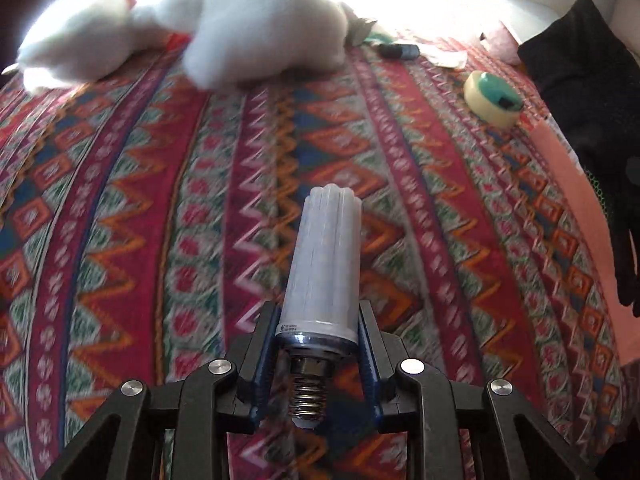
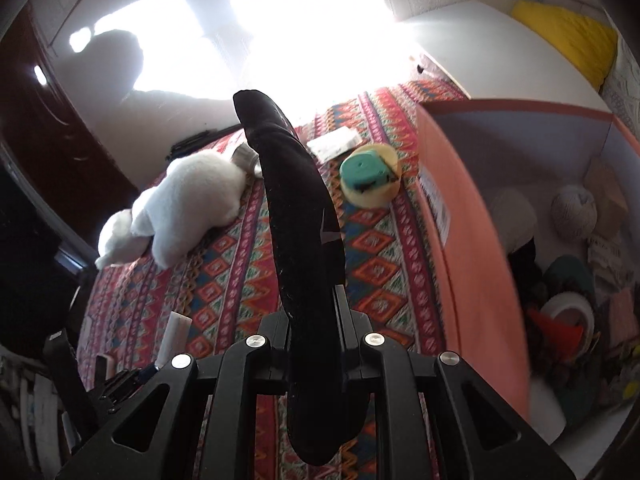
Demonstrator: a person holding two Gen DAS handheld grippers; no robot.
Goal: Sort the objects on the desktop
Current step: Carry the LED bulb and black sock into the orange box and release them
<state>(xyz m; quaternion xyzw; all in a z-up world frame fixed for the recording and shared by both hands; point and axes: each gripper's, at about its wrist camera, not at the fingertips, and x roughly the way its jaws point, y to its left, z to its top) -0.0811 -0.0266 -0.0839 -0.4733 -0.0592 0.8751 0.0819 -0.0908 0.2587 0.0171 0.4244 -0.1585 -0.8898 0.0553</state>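
Left wrist: left gripper (image 1: 318, 344) clamped on bulb (image 1: 322, 272), above cloth (image 1: 140, 200). Right wrist only: right gripper (image 2: 314, 320) pinching black sock (image 2: 296, 216); box (image 2: 472, 240) alongside, its contents visible.

The left gripper (image 1: 320, 328) points steeply down over the patterned counter, its black linkage arms spread along the bottom of the left wrist view. Its blue-lined jaws stand close together and press on the base of a white bulb (image 1: 322, 264), which sticks out ahead of them. The right gripper (image 2: 316, 312) also tilts downward, jaws nearly together and clamped on a black sock (image 2: 296, 216) that rises stiffly ahead of them and trails below them.
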